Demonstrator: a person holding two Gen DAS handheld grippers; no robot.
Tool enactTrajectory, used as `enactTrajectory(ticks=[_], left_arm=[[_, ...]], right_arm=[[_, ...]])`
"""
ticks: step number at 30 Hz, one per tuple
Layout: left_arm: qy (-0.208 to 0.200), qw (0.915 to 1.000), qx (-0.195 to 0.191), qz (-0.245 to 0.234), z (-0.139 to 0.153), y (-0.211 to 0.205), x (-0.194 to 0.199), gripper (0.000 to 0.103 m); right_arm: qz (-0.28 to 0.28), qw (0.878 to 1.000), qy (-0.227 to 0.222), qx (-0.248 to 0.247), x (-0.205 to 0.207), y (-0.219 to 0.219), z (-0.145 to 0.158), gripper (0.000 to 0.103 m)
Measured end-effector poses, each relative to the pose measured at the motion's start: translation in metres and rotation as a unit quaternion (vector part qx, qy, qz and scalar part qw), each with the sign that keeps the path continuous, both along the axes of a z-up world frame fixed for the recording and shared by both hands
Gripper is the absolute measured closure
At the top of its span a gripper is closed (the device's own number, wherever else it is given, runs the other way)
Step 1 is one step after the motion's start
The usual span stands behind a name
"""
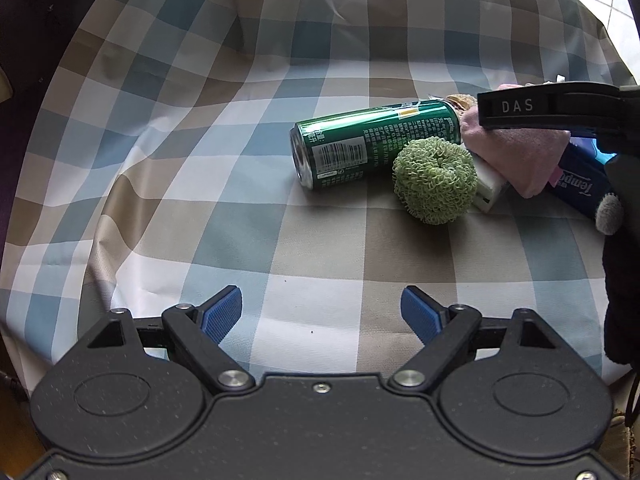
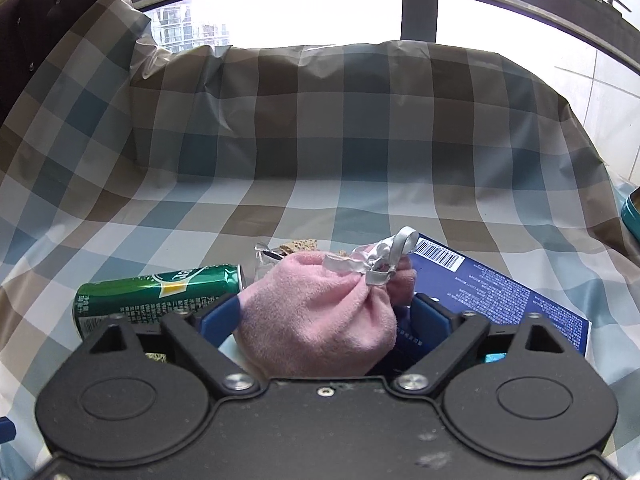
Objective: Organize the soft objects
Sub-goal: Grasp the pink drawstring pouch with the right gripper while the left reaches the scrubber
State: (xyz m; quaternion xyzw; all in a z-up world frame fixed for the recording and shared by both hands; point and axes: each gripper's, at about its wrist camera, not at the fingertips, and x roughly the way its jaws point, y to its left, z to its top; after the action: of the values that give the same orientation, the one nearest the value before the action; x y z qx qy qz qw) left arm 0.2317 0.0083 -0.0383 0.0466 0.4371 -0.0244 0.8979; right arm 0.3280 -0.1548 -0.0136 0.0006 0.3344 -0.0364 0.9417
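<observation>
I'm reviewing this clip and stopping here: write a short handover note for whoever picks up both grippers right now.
Left gripper: open, empty, above bare checked tablecloth.
Right gripper: jaws around the pink fleece pouch tied with silver ribbon; a firm grip can't be confirmed.
Things: pouch lies against the blue tissue pack; green looped scrubber ball leans on the lying green drink can.
Done: nothing visibly sorted.
Left: lift the pouch out, then the scrubber ball; group the soft items apart from the can.
</observation>
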Motion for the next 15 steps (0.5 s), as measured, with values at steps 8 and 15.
enactTrajectory(ticks=[8,15], left_arm=[[0.000,1.0000,-0.001,-0.001,0.003,-0.001,0.000,0.019],[0.000,0.9998,-0.018,-0.009,0.012,-0.007,0.004,0.019]], right_arm=[[0.025,0.999,-0.002,0.030,-0.038,-0.008,0.006,0.051],[0.031,0.996,0.028,0.080,-0.083,-0.026,0.008,0.066]])
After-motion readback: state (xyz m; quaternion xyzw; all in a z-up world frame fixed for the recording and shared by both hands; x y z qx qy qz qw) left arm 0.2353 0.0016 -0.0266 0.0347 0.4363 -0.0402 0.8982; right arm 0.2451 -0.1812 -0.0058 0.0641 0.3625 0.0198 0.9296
